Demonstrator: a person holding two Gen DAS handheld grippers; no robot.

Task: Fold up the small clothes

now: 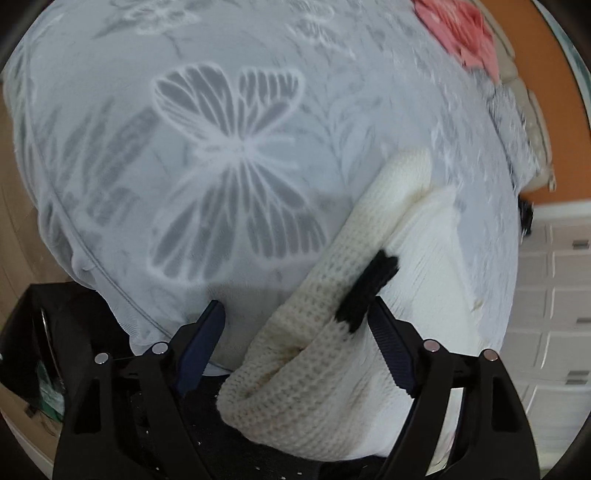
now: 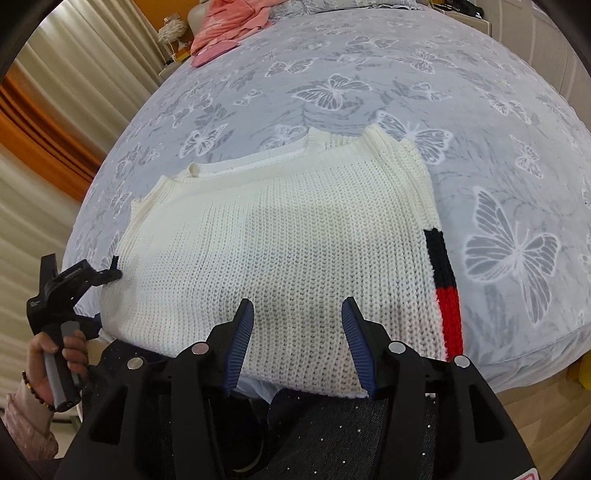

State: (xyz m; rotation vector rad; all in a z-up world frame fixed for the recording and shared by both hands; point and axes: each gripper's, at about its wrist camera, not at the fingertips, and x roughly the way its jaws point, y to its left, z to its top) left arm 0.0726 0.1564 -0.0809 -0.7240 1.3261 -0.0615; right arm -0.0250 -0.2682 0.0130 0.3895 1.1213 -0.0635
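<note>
Two claws are at work over one white knit sweater (image 2: 280, 243), which lies spread on the bed (image 2: 369, 74) near its front edge, on a grey cover printed with butterflies. From the right wrist view we see the sweater flat, neckline away from us, with a black and red stripe (image 2: 445, 284) running down the sleeve folded along its right side. Our right claw (image 2: 297, 325) hovers above the sweater's near hem with its blue-padded fingers (image 2: 242, 332) spread wide, gripping nothing.

Our left claw (image 1: 295, 332) shows in its own view with fingers also well apart. A cream knit sleeve with a black band (image 1: 365, 288) lies between them, draped over the claw's body and resting against the right finger, but the pads are not pressed on it, so we count it as open. In the right wrist view the same left claw (image 2: 107, 275) appears at the sweater's left edge, with the hand (image 2: 59, 354) on its handle; whether its tips touch the knit there we cannot tell.

Some pink clothing (image 2: 229, 26) lies at the far corner of the bed, well apart from the sweater.
</note>
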